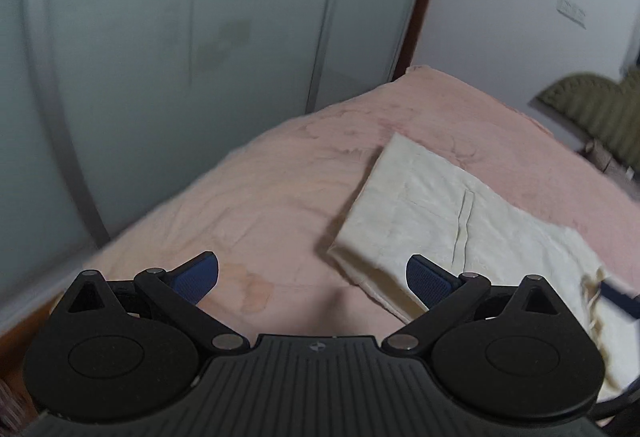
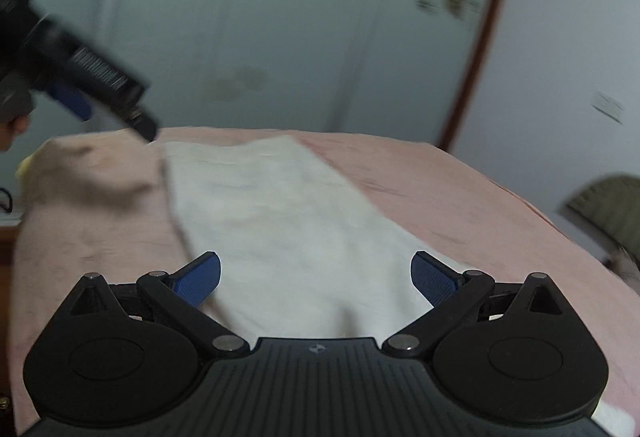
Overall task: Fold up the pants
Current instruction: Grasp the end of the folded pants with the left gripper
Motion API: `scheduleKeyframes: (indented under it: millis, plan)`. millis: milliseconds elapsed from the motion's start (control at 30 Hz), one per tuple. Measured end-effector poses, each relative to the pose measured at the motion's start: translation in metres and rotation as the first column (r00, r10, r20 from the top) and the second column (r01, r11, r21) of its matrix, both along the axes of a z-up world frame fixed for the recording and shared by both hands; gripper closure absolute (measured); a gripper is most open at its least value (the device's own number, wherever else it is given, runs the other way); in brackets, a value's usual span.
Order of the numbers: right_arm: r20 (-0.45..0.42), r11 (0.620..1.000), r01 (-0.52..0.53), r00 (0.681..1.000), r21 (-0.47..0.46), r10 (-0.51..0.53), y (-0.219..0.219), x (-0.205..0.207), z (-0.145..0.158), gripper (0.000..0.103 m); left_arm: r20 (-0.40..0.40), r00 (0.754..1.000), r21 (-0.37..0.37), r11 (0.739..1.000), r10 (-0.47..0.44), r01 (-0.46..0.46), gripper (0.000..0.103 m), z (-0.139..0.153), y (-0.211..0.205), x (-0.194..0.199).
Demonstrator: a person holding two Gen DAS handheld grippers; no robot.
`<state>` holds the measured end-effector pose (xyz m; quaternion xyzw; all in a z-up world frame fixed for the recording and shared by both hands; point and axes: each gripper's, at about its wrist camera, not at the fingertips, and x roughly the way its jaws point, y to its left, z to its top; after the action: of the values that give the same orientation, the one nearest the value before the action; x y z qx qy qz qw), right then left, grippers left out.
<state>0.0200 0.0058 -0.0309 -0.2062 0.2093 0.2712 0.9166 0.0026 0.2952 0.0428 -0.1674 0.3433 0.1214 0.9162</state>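
Cream pants [image 1: 448, 221] lie folded into a long flat strip on a pink bed cover [image 1: 260, 189]; a pocket seam shows on top. My left gripper [image 1: 312, 279] is open and empty, above the bed beside the strip's near corner. In the right wrist view the pants [image 2: 288, 221] stretch away from me. My right gripper [image 2: 316, 281] is open and empty, hovering over the near end of the strip. The left gripper [image 2: 80, 77] shows blurred at upper left in the right wrist view.
Pale sliding wardrobe doors [image 1: 180, 37] stand close behind the bed. A brown door frame [image 1: 424, 9] and white wall are at the right. An olive green cushion [image 1: 592, 113] lies beyond the bed's far right. Wooden bed edge [image 1: 20, 325] at the lower left.
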Motion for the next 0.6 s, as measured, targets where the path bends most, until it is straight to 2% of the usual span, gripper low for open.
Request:
scheduleKeyframes:
  millis: [33,67,100,133,200,267,367,433,467,500,600]
  plan:
    - [0.005,0.999,-0.035,0.999,-0.034,0.035,0.013,-0.001,-0.005,0.007,-0.004,1.000,-0.067,0.998,-0.007,0.006,0.003,-0.003,0.007,0.001]
    - [0.006,0.995,-0.061,0.998,-0.074,0.061,0.027,-0.001,-0.010,0.017,-0.005,1.000,-0.145,0.989,-0.023,0.022,0.003,-0.007,0.012,0.003]
    - [0.001,0.991,-0.084,0.996,-0.106,0.084,0.039,-0.002,-0.015,0.026,-0.003,0.999,-0.218,0.975,-0.048,0.046,0.003,-0.012,0.015,0.006]
    - [-0.009,0.986,-0.104,0.995,-0.129,0.104,0.047,-0.001,-0.021,0.030,0.000,0.997,-0.280,0.957,-0.073,0.070,0.003,-0.016,0.017,0.010]
    - [-0.031,0.976,-0.121,0.993,-0.180,0.117,0.062,0.001,-0.033,0.045,-0.005,0.995,-0.386,0.918,-0.100,0.091,0.003,-0.027,0.018,0.018]
    - [-0.009,0.970,-0.119,0.993,-0.214,0.120,0.073,0.003,-0.039,0.046,0.001,0.994,-0.472,0.876,-0.109,0.097,0.003,-0.035,0.020,0.025]
    - [0.065,0.948,-0.130,0.986,-0.291,0.155,0.090,0.000,-0.043,0.047,0.001,0.995,-0.585,0.806,-0.104,0.085,0.002,-0.048,0.022,0.033]
    - [0.115,0.928,-0.141,0.975,-0.346,0.191,0.102,-0.004,-0.049,0.055,0.009,0.995,-0.656,0.751,-0.100,0.081,0.002,-0.059,0.022,0.036]
    - [0.136,0.920,-0.148,0.968,-0.364,0.209,0.107,-0.005,-0.052,0.062,0.014,0.996,-0.684,0.726,-0.090,0.075,0.002,-0.063,0.023,0.039]
    - [0.141,0.920,-0.149,0.967,-0.364,0.212,0.110,-0.002,-0.053,0.072,0.018,0.996,-0.704,0.706,-0.082,0.071,0.002,-0.066,0.023,0.042]
    - [0.104,0.955,-0.142,0.979,-0.261,0.174,0.103,0.009,-0.043,0.079,0.046,0.997,-0.744,0.663,-0.068,0.080,0.001,-0.071,0.024,0.053]
